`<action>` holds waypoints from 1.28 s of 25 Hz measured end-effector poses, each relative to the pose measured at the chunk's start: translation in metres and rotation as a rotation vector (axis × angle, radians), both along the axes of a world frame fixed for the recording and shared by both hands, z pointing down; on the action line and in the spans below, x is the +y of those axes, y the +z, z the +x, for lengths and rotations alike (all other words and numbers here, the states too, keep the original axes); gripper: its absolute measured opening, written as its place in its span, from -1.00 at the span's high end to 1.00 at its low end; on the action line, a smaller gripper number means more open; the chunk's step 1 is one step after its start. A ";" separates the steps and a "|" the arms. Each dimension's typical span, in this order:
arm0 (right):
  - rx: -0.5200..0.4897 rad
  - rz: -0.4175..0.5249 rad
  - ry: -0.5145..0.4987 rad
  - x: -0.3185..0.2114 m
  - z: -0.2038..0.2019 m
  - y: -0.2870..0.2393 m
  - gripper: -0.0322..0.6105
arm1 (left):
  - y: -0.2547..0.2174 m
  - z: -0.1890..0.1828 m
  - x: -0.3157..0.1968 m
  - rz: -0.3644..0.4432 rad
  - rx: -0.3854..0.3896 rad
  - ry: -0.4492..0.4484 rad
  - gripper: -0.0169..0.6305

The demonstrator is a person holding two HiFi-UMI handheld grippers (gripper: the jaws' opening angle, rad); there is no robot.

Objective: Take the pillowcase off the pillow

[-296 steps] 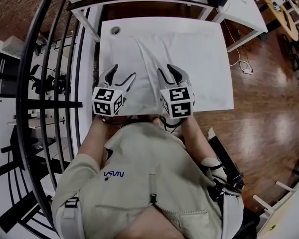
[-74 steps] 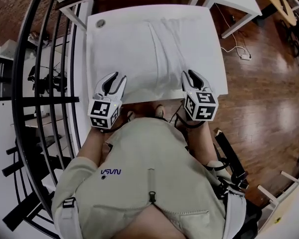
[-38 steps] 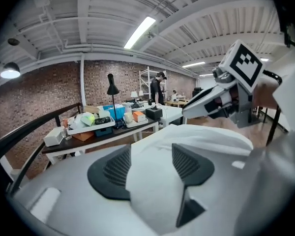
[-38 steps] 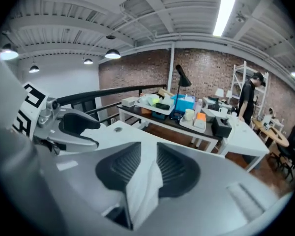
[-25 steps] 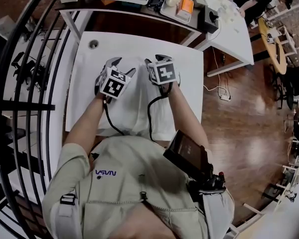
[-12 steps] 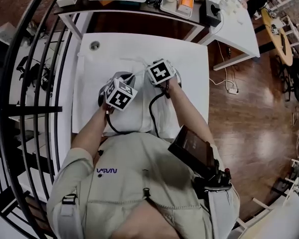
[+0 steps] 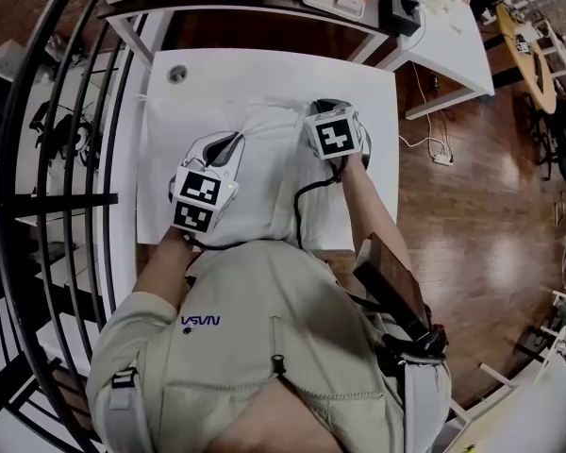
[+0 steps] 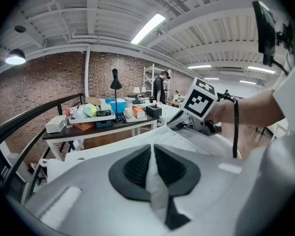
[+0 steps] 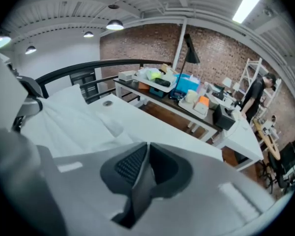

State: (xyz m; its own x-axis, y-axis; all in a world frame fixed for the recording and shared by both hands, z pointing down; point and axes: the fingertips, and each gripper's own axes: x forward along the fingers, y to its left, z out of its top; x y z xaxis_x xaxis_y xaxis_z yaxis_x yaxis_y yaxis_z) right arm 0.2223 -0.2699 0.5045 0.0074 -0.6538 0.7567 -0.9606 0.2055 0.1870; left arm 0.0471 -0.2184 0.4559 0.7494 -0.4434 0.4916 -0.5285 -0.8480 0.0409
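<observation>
The wooden floor (image 7: 491,177) fills the right of the head view, and a black railing (image 7: 66,159) curves down the left. Between them stands the white desk (image 7: 264,69). A second desk (image 7: 377,26) stands beyond it, crowded with trays and boxes.

The pillow (image 7: 250,217) lies on the near half of the white desk, just in front of the person's chest, and is wholly covered in white cloth. Its pillowcase (image 7: 272,138) is still on. The far part of the cloth is pulled up into a taut, creased ridge that runs between the two grippers.

The left gripper (image 7: 232,142) sits at the left end of that ridge. In the left gripper view its jaws (image 8: 152,167) are closed on a thin white fold of the pillowcase that stands up between the ribbed black pads. The same view shows the right gripper (image 8: 176,124) across the cloth.

The right gripper is at the ridge's right end, near the desk's right edge. Its jaws (image 9: 143,167) have just been closing and now pinch a fold of the pillowcase between them.

A round cable hole (image 7: 176,74) marks the far left corner of the white desk. A black desk lamp (image 8: 115,75) rises over the second desk.
</observation>
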 end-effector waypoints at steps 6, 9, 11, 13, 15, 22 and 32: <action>-0.015 0.033 0.124 0.021 0.041 -0.012 0.84 | -0.033 -0.029 -0.008 0.041 0.108 -0.080 0.88; -0.003 0.068 0.173 0.026 0.067 -0.020 0.84 | -0.033 -0.037 -0.017 0.026 0.137 -0.109 0.89; -0.012 0.052 0.211 0.031 0.079 -0.013 0.84 | -0.016 -0.037 -0.029 -0.042 0.157 -0.127 0.89; -0.007 0.016 0.239 0.035 0.083 0.007 0.84 | 0.009 -0.028 -0.042 -0.119 0.158 -0.124 0.89; 0.006 -0.005 0.255 0.036 0.084 0.027 0.84 | 0.031 -0.014 -0.050 -0.148 0.130 -0.087 0.89; -0.132 0.175 0.206 0.021 0.080 0.023 0.56 | 0.060 0.016 -0.063 -0.130 0.031 0.007 0.61; -0.214 0.398 0.292 0.077 0.043 -0.036 0.50 | 0.005 0.014 -0.035 0.051 0.106 0.077 0.41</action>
